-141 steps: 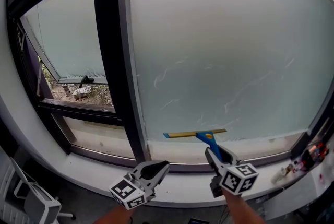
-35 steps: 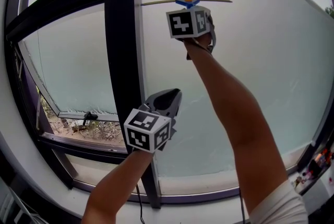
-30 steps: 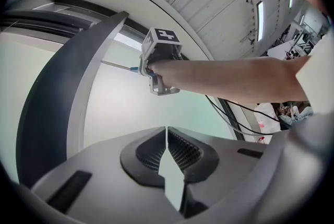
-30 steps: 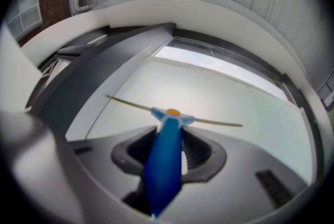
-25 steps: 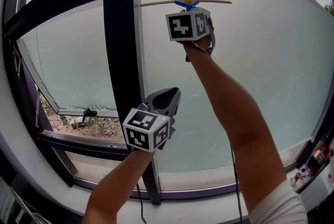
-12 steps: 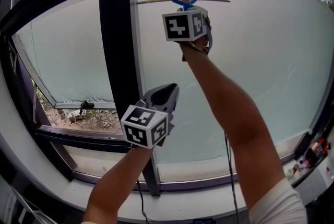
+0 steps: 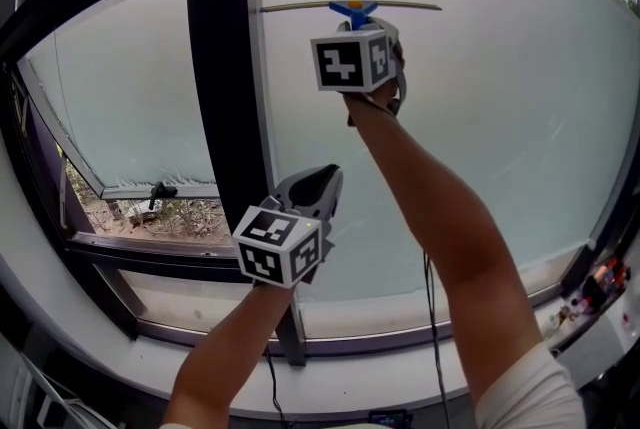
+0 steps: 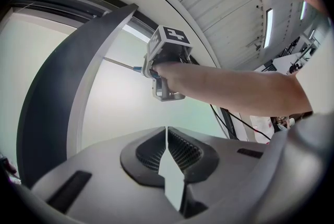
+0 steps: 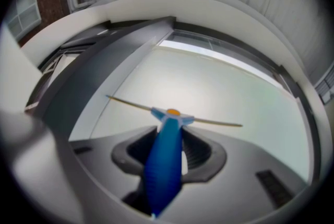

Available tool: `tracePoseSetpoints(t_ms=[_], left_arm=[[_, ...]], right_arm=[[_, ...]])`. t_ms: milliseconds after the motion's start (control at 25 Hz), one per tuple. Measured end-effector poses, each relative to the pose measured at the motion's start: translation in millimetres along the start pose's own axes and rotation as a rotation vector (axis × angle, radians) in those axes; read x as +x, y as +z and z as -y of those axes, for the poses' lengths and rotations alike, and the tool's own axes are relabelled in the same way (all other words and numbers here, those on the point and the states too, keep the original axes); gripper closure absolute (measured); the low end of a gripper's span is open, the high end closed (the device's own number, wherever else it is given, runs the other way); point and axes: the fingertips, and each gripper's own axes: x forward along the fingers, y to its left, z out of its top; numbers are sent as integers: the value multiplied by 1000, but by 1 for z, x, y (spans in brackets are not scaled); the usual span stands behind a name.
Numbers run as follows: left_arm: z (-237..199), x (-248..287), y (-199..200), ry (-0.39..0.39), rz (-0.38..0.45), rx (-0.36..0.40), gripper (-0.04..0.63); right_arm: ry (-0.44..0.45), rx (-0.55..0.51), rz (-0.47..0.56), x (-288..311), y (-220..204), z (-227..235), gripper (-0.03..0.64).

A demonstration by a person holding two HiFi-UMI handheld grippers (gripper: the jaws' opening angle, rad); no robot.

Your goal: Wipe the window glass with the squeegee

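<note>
The squeegee (image 7: 352, 10) has a blue handle and a long thin blade that lies level against the upper part of the frosted window glass (image 7: 490, 117). My right gripper (image 7: 368, 25) is raised on an outstretched arm and is shut on the squeegee's handle (image 9: 164, 165), with the blade (image 9: 209, 122) spreading to both sides beyond the jaws. My left gripper (image 7: 322, 181) hangs lower, in front of the black window post, shut with nothing in it. In the left gripper view its jaws (image 8: 167, 131) meet, and the right gripper (image 8: 167, 56) shows above them.
A broad black post (image 7: 220, 117) borders the pane on the left. Beyond it a tilted-open window (image 7: 120, 117) has a dark handle (image 7: 160, 189) with plants outside. A white sill (image 7: 400, 357) runs below, and small items (image 7: 600, 277) sit at its right end.
5.6 s ago the squeegee was at the bottom of the pane and both grippers were low; now it is near the top. Over the last second it has slid slightly down the glass.
</note>
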Motion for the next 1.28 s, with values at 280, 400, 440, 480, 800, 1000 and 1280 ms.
tracePoseSetpoints(t_ms=[280, 400, 440, 480, 800, 1000, 1280], left_arm=[[9, -4, -18, -15, -25, -24, 561], [16, -5, -21, -25, -24, -30, 561], [18, -5, -21, -27, -23, -31, 561], [20, -6, -22, -30, -22, -31, 561], [25, -10, -38, -29, -36, -50, 561], [22, -13, -55, -14, -56, -77, 561], [15, -19, -72, 8, -75, -107, 561]], right_arm=[[7, -15, -10, -7, -17, -4, 462], [11, -17, -16, -11, -24, -5, 462], [12, -19, -18, -12, -27, -6, 462], [12, -21, -18, -13, -29, -6, 462], [17, -27, -27, -23, -49, -10, 462], [19, -31, -31, -27, -61, -13, 462], [29, -33, -37, -35, -77, -18, 462]])
